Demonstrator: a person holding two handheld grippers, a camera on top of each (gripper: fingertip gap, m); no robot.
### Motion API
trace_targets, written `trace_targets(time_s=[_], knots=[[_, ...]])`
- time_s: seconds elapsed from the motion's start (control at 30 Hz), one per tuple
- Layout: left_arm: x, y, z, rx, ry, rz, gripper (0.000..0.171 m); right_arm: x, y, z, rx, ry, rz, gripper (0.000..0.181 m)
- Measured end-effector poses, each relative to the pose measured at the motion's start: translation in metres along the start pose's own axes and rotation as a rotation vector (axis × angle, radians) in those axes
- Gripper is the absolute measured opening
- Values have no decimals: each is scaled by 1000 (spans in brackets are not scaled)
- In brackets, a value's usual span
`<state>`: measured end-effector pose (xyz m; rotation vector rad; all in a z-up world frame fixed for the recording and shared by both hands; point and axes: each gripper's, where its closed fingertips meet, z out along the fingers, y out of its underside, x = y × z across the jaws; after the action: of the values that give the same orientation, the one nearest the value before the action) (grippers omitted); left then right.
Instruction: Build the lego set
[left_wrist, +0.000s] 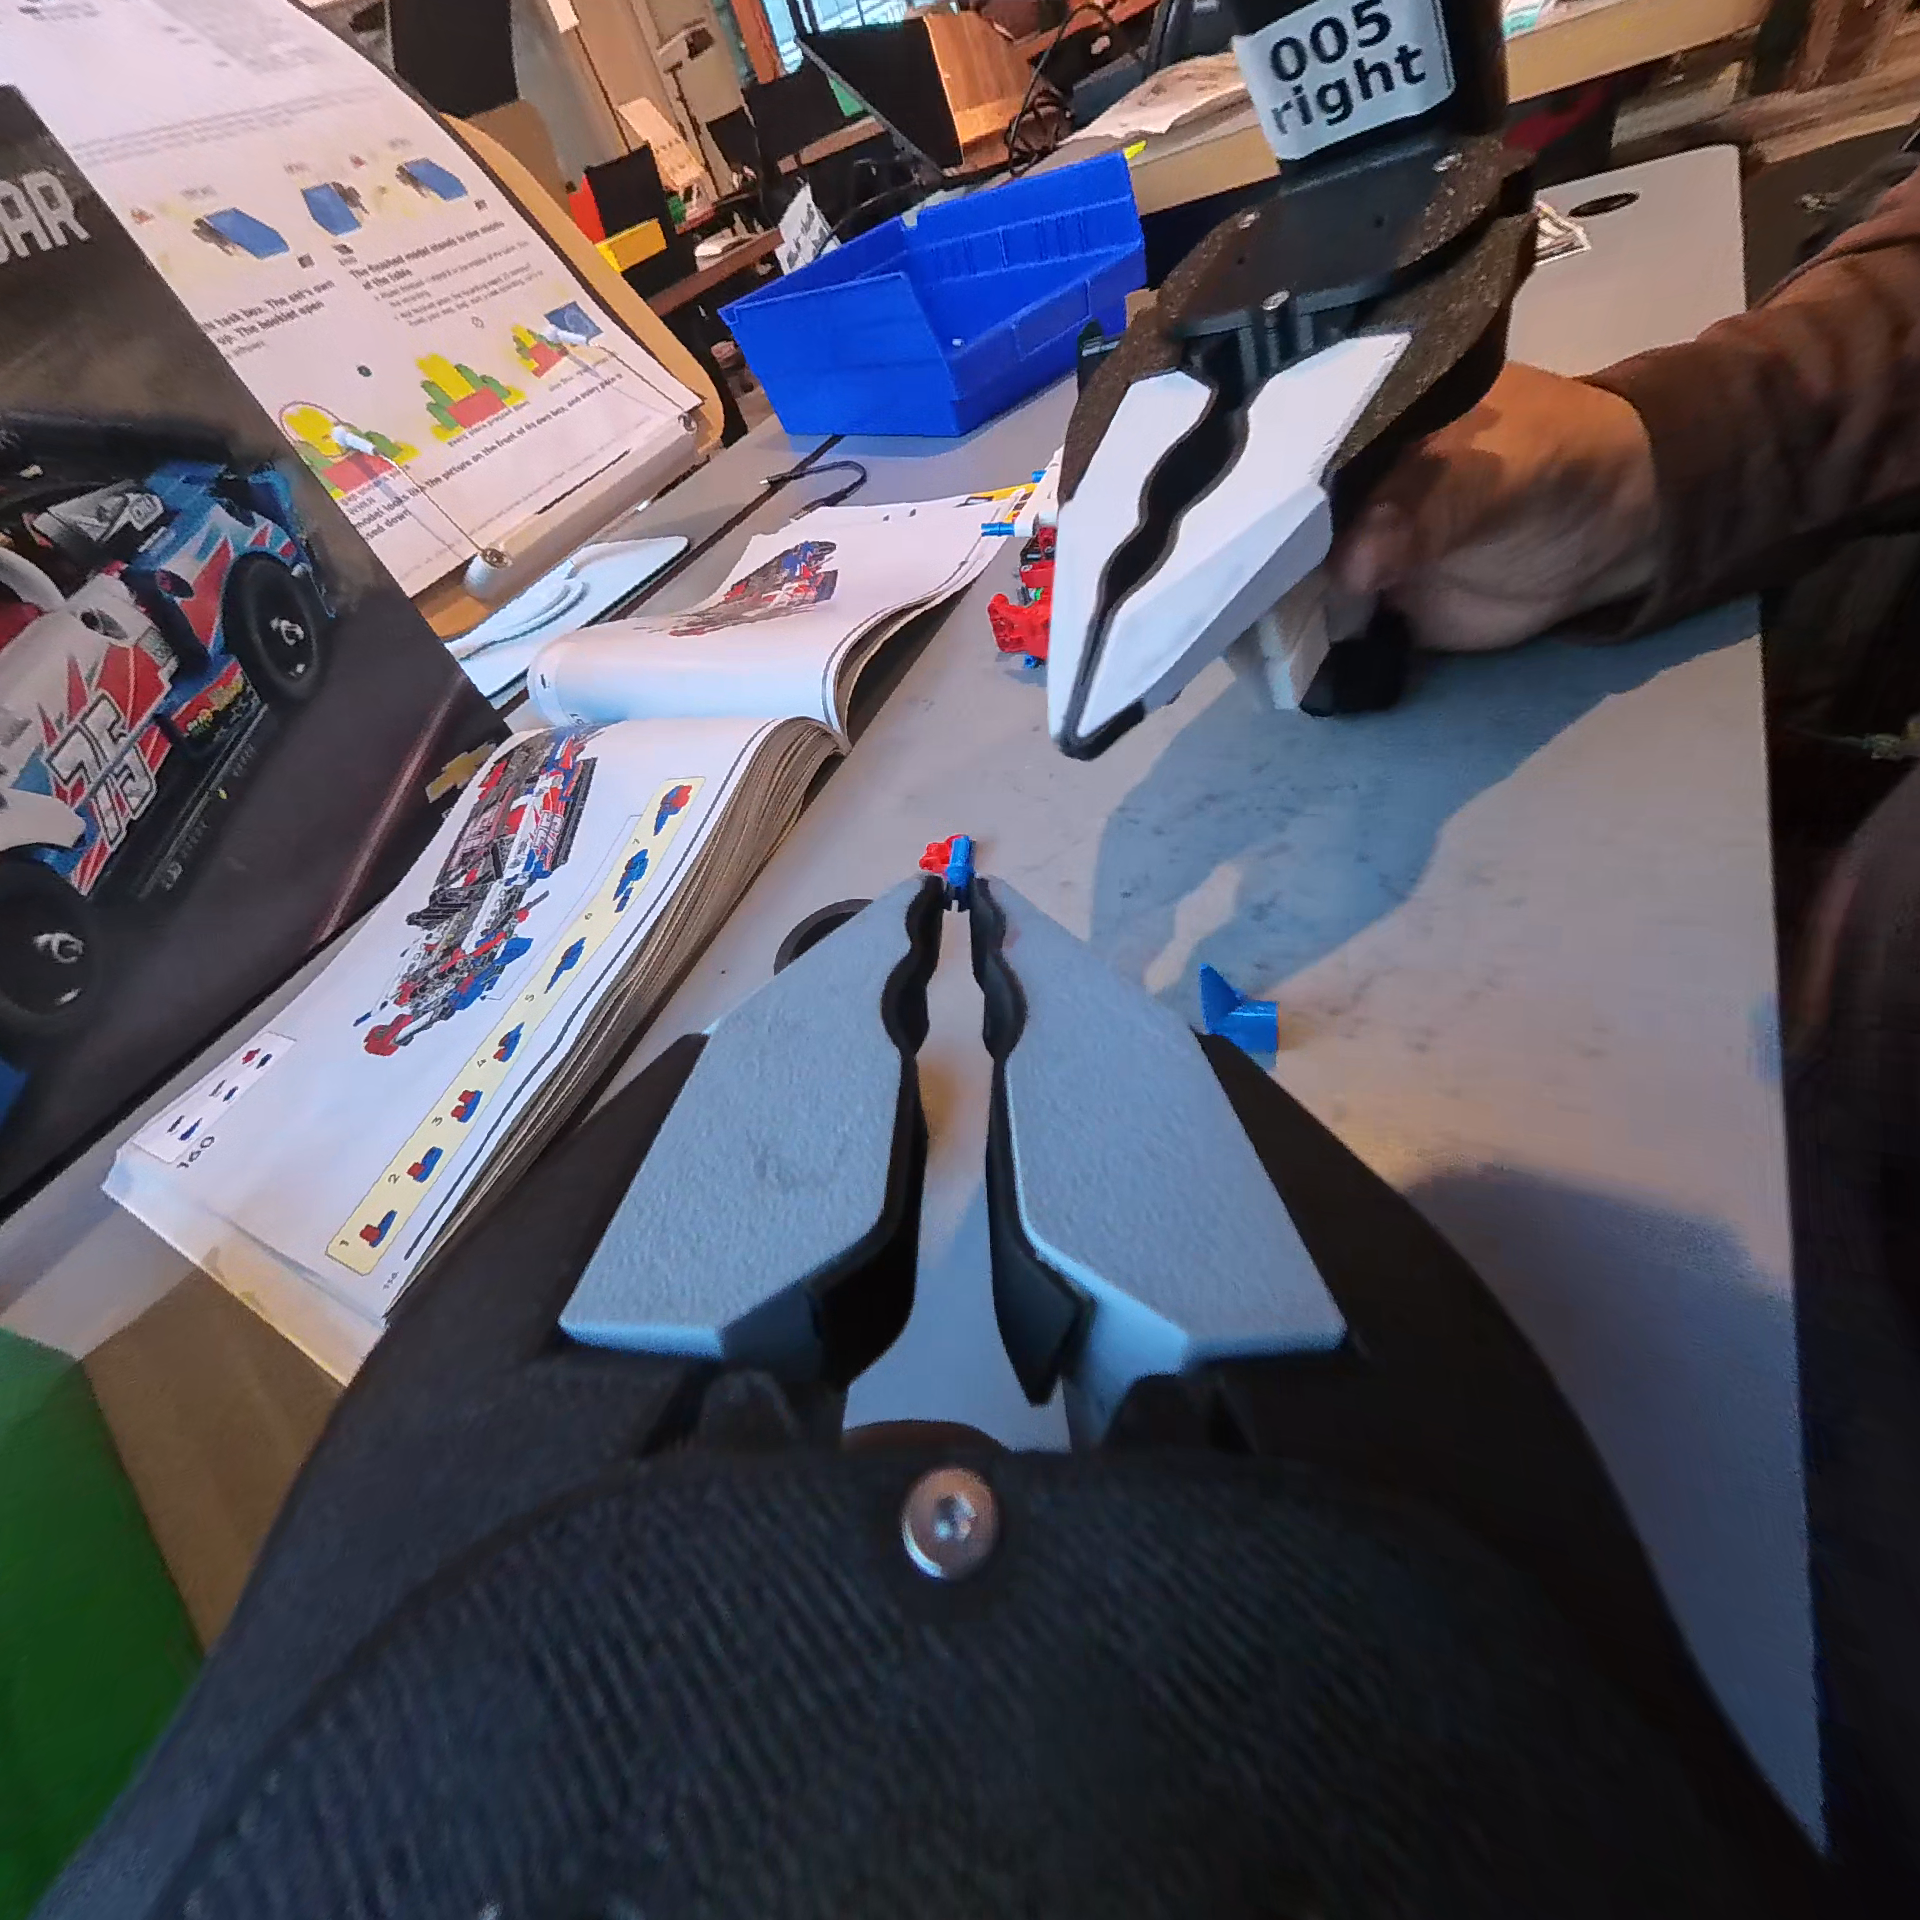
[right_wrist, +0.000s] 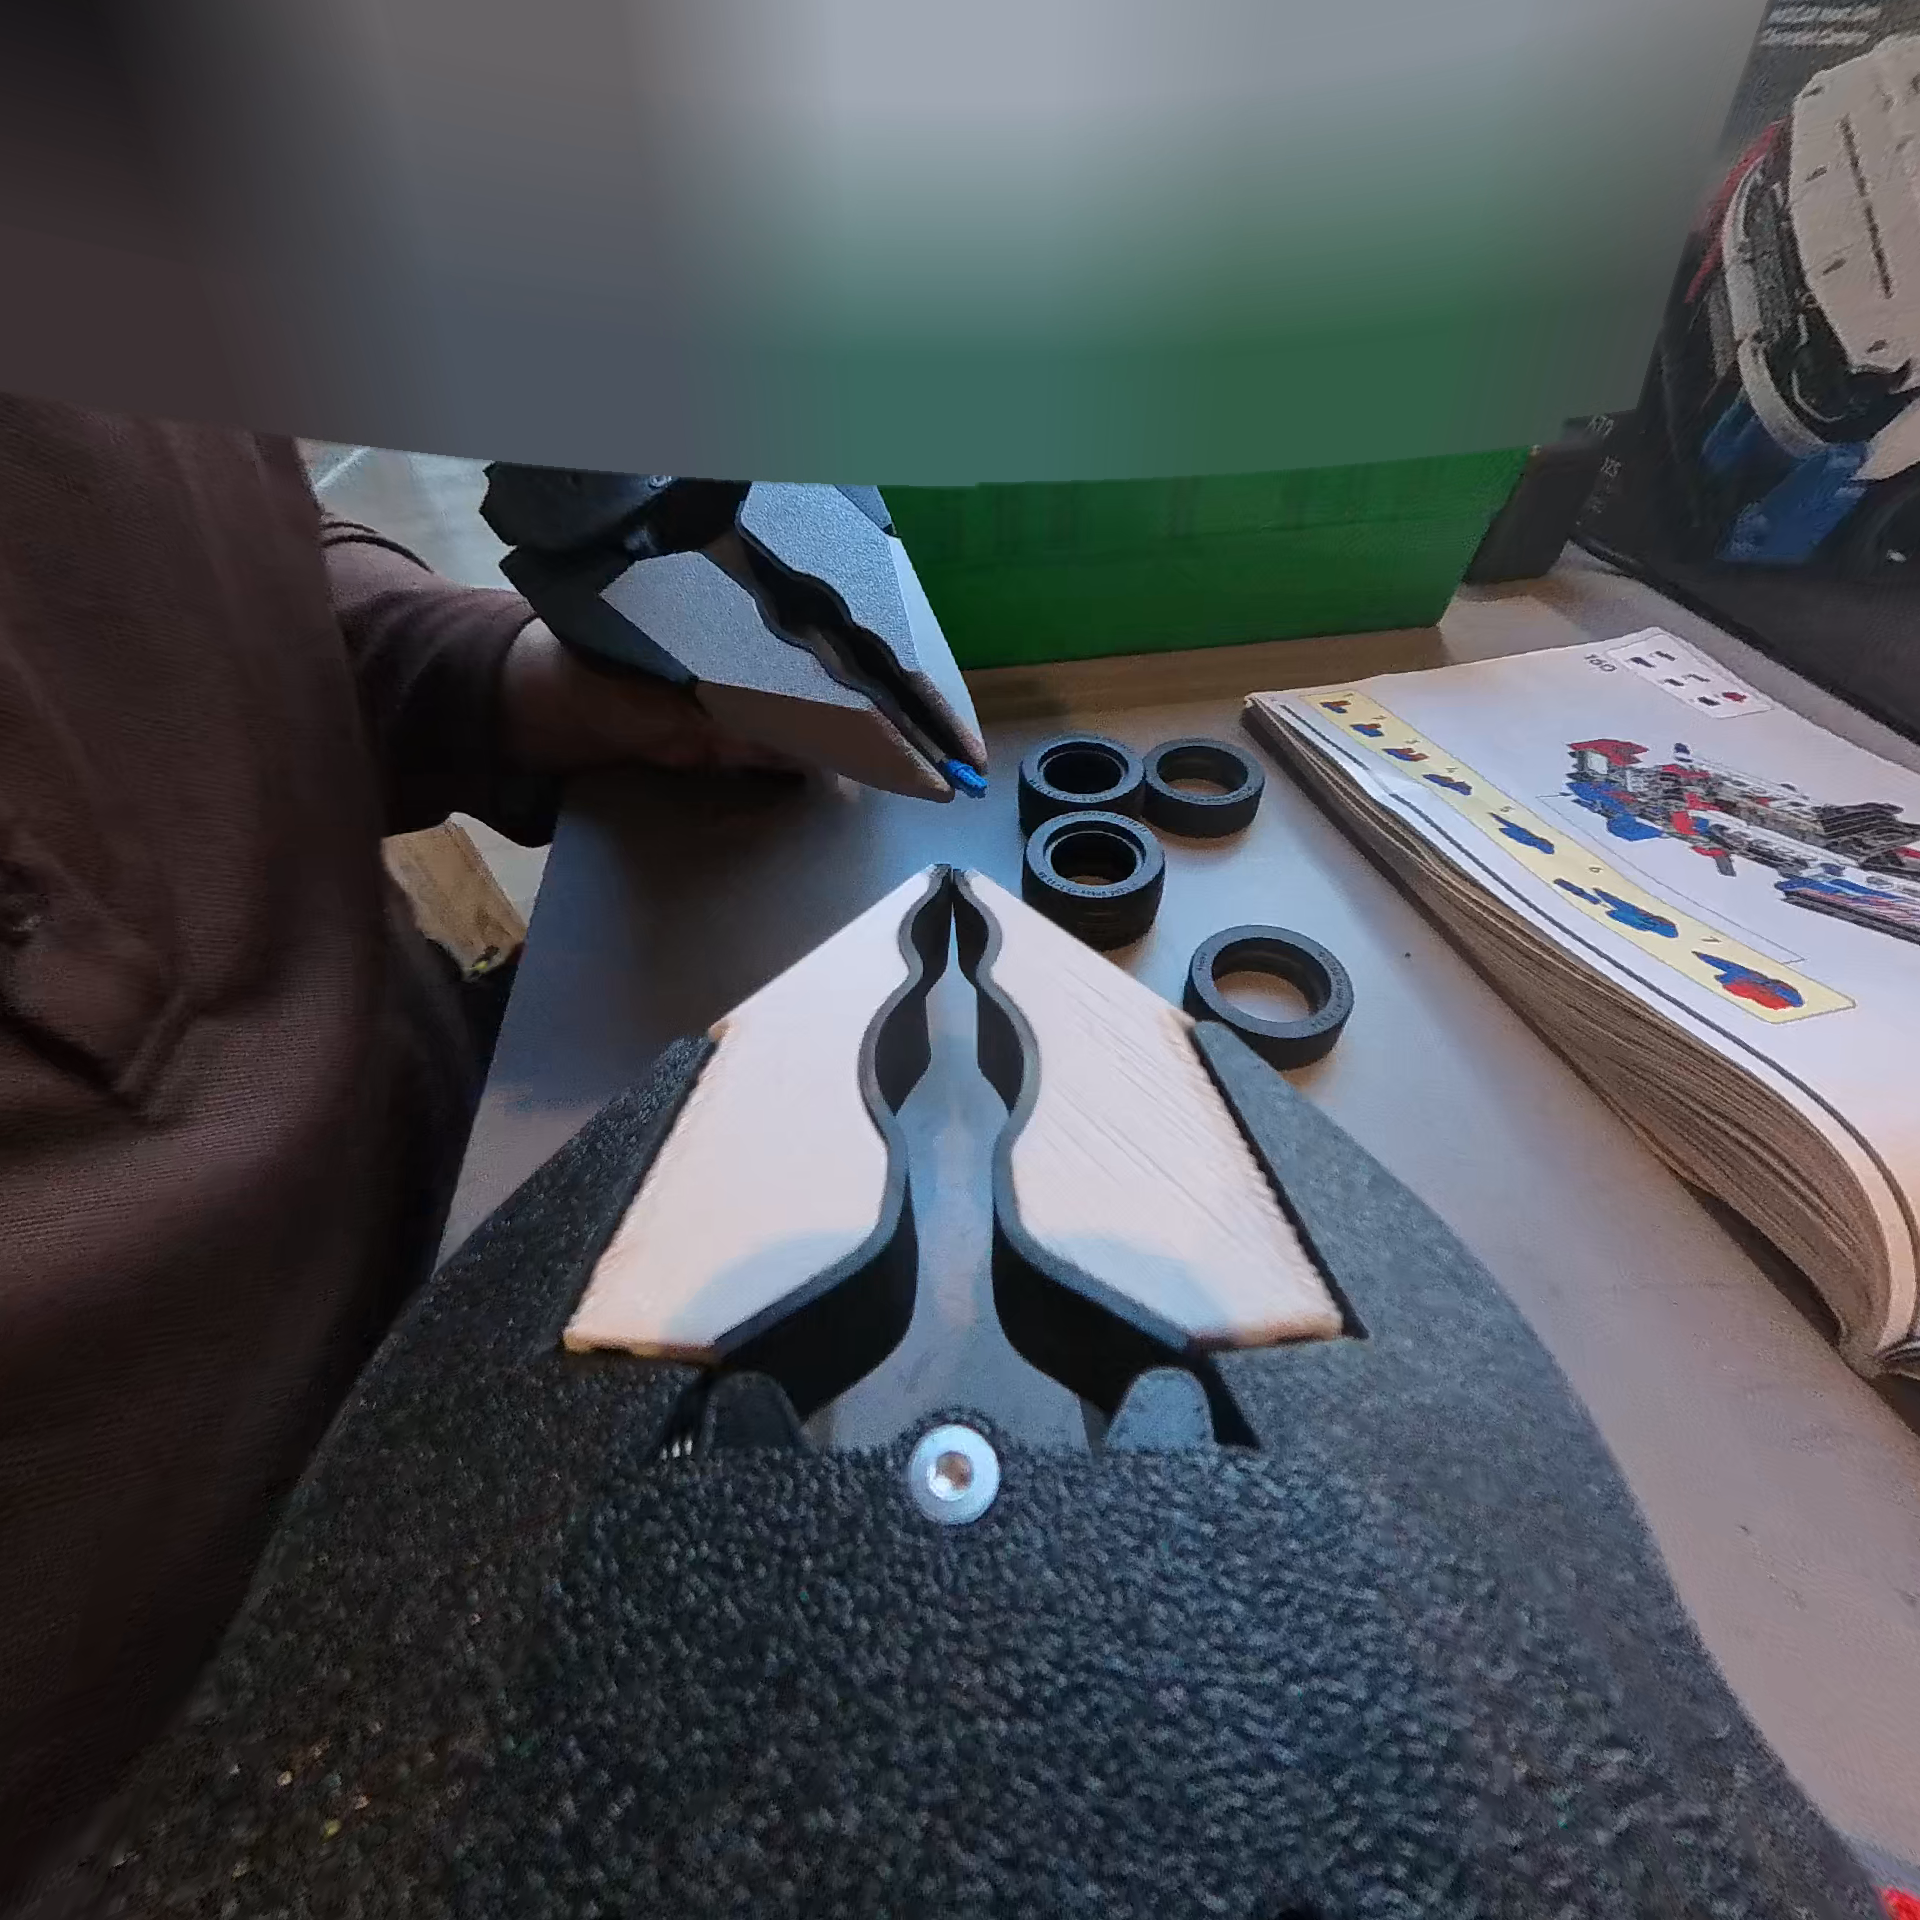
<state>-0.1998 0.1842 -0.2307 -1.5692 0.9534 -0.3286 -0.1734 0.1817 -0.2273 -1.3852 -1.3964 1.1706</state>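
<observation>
My left gripper (left_wrist: 958, 883) is shut on a small blue pin (left_wrist: 960, 864) that sticks out of its tips. A red bit (left_wrist: 935, 856) shows right beside the pin. In the right wrist view the left gripper (right_wrist: 961, 764) is low over the table with the blue pin (right_wrist: 966, 777) in its tips. My right gripper (right_wrist: 951, 875) is shut, tips touching, nothing between them. In the left wrist view it (left_wrist: 1081, 732) hovers above the table, beyond the left gripper. A blue piece (left_wrist: 1242, 1013) lies on the table to the right.
The open instruction booklet (left_wrist: 582, 935) lies at the left and shows in the right wrist view (right_wrist: 1662, 883). Several black tyres (right_wrist: 1091, 868) lie by the grippers. A partly built red model (left_wrist: 1023, 613), a blue bin (left_wrist: 956, 301), a green bin (right_wrist: 1195, 582) and the set's box (left_wrist: 156, 675) stand around. Less than 4 cm separates the two grippers' tips. The blue piece (left_wrist: 1242, 1013) lies around 7 cm away from my right fingertips.
</observation>
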Motion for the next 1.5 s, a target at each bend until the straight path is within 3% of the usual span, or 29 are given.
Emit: trace_targets(time_s=[0.27,0.47,1.5], knots=[[9,-15,-6,79,4,66,2,-3,0,-1,4,-28,65,0],[17,-6,0,22,-5,160,2,-2,-4,1,27,-26,88,0],[30,-1,5,1,44,218,3,-13,5,4,-34,-117,182,7]])
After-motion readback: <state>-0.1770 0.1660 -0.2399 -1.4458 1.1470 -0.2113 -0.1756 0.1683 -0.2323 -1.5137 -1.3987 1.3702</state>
